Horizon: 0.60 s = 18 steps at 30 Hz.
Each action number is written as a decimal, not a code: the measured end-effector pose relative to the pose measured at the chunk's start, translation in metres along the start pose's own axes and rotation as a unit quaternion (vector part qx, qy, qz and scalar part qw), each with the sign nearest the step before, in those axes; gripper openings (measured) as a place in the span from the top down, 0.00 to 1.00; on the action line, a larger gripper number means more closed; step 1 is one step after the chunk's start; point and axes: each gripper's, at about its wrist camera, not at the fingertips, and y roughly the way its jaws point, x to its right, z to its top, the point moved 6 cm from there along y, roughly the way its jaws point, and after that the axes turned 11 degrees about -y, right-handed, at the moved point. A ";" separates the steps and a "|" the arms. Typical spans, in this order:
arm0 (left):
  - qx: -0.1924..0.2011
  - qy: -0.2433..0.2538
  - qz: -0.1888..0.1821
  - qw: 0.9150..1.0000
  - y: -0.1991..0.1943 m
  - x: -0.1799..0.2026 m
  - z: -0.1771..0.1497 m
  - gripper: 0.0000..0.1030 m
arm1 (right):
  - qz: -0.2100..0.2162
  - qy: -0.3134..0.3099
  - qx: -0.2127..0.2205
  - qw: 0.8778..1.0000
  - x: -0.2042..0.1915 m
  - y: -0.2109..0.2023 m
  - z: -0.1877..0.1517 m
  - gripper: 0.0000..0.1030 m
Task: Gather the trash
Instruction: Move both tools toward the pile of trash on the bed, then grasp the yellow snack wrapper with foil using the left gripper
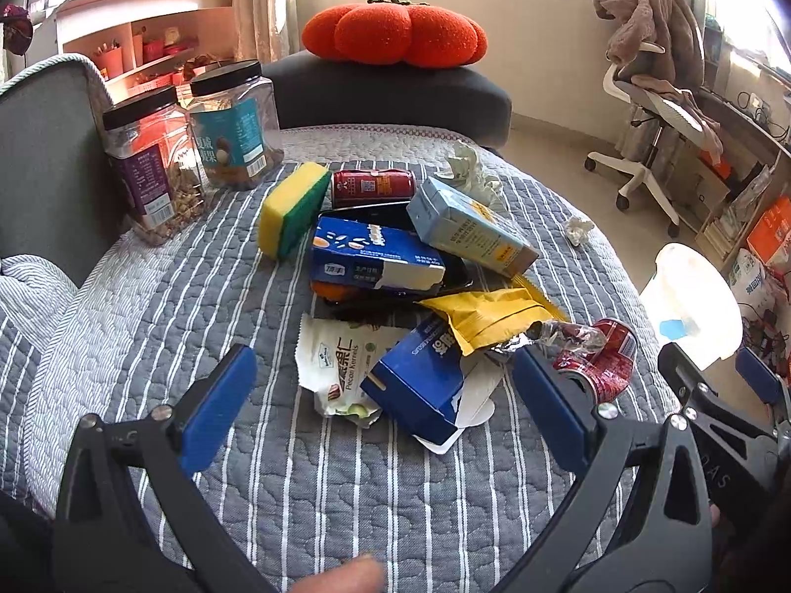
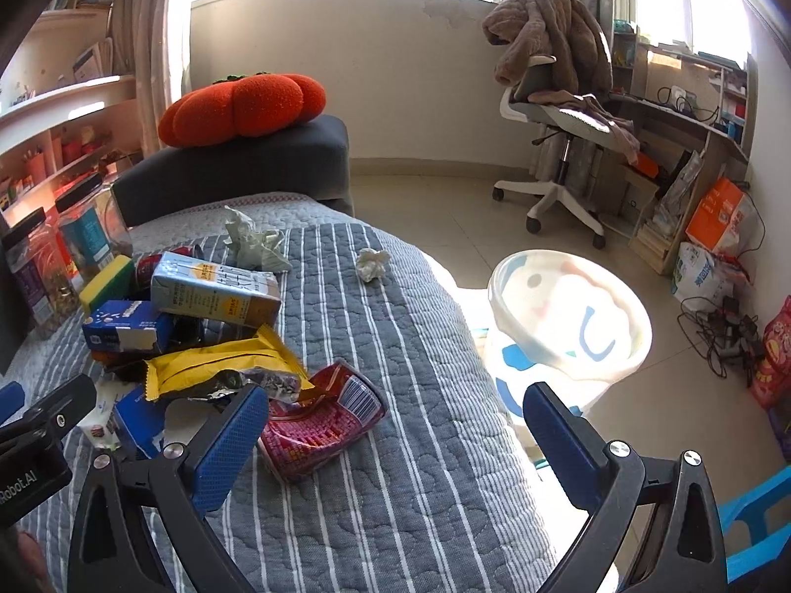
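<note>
On the grey striped quilt [image 1: 197, 296] lie two red drink cans, one crushed [image 2: 321, 420] and one whole [image 1: 373, 188], three cartons, two crumpled white tissues and two clear black-lidded jars. The left gripper [image 1: 390, 410] and right gripper [image 2: 395, 425] both hover with jaws spread wide, holding nothing, beside the white plastic bin [image 2: 568, 326] on the floor

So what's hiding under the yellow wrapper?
Under the yellow wrapper you can see a crinkly silver foil bit and a corner of the dark blue box. A black tray edge sits beside it. Whatever is deeper underneath is covered.
</note>
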 end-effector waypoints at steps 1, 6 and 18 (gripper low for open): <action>-0.003 0.009 0.004 1.000 0.002 0.002 -0.001 0.00 | 0.000 0.003 -0.011 1.000 0.002 0.003 -0.001 0.00; -0.045 0.049 0.023 0.998 0.017 0.010 -0.004 0.00 | 0.002 0.034 -0.048 0.998 0.022 0.010 -0.008 0.00; -0.134 0.194 0.043 0.971 0.066 0.057 -0.011 0.00 | 0.009 0.119 -0.094 0.988 0.070 0.020 -0.022 0.00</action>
